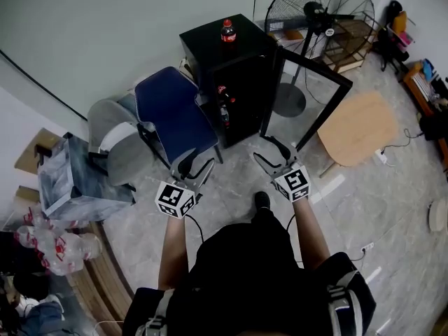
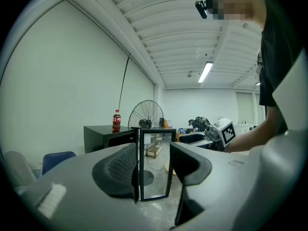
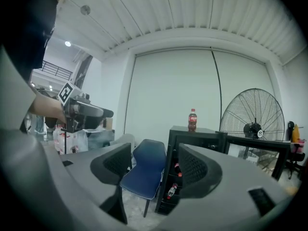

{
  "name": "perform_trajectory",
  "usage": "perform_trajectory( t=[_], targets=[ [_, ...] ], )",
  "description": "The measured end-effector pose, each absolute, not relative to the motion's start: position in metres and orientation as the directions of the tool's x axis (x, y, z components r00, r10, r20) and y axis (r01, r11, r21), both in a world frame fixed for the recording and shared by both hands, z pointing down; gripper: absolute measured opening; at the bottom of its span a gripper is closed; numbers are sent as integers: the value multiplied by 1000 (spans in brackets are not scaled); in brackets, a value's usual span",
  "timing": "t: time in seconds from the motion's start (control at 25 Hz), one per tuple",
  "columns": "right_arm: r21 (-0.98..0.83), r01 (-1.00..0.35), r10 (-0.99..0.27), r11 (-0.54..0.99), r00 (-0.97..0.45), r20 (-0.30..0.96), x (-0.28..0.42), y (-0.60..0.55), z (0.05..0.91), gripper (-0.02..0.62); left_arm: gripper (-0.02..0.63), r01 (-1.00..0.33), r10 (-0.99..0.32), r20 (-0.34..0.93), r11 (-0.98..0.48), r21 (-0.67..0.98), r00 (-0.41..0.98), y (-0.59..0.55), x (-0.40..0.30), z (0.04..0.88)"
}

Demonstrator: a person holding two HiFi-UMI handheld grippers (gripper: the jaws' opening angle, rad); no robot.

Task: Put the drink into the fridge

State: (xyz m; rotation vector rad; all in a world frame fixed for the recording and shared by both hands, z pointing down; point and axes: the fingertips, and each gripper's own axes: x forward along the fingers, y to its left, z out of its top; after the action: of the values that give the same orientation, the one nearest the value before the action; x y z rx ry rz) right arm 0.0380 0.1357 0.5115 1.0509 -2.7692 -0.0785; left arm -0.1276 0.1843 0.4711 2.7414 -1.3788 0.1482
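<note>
Boxy black fridge (image 1: pixel 238 82), glass-paned door (image 1: pixel 309 98)

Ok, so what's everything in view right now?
cola bottle: one, dark with red label, standing on top of the fridge
fridge: one, black, by the wall
glass door: one, black frame, swung open
bottles inside: at least two, on the fridge's shelves
blue chair: one, left of the fridge
grey chair: one, beside the blue chair
fan: one, black, behind the door
round board: one, light wood, on the floor
left gripper: grey, open, empty
right gripper: grey, open, empty
</note>
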Motion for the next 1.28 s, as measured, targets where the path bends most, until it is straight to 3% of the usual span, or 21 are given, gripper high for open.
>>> perform_trajectory(
  t=[1.28],
  targets=[
    [71,-556,-558,828,-810,180,117,-23,521,293,189,-889,-875,157,-456,48,458,58,-51,478]
  ],
)
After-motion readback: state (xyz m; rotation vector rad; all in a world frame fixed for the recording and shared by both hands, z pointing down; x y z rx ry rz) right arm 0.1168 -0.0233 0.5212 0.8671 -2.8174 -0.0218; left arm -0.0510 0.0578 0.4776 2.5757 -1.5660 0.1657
